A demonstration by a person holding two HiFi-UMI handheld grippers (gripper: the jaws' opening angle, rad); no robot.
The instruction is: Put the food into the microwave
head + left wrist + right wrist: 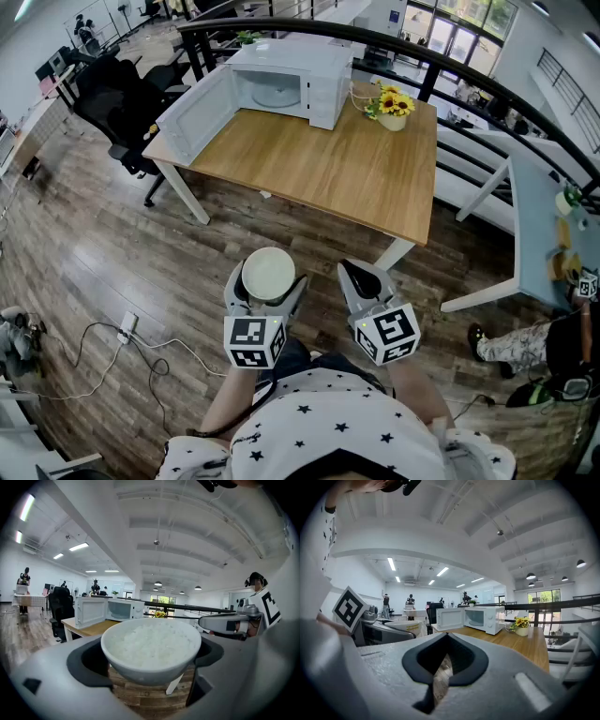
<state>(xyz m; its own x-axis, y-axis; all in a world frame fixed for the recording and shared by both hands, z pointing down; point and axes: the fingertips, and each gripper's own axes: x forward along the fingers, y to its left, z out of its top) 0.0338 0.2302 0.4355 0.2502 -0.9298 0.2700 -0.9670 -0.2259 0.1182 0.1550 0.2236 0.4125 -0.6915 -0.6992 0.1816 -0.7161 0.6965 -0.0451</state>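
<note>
Left gripper (268, 283): fingers spread wide, clasping a white bowl of rice (151, 645).
Microwave (319, 80): door open, on the table (328, 173), well apart from the bowl.
Right gripper (363, 279): fingers closed together, empty.
Progress: bowl in hand; carrying it over and setting it inside remain.

I wear a white short-sleeved shirt (328, 427) dotted with small black stars. My left gripper (270, 272) and right gripper (362, 272) are grey with black linings. Each carries a cube (253, 340) of black-and-white square markers.
</note>
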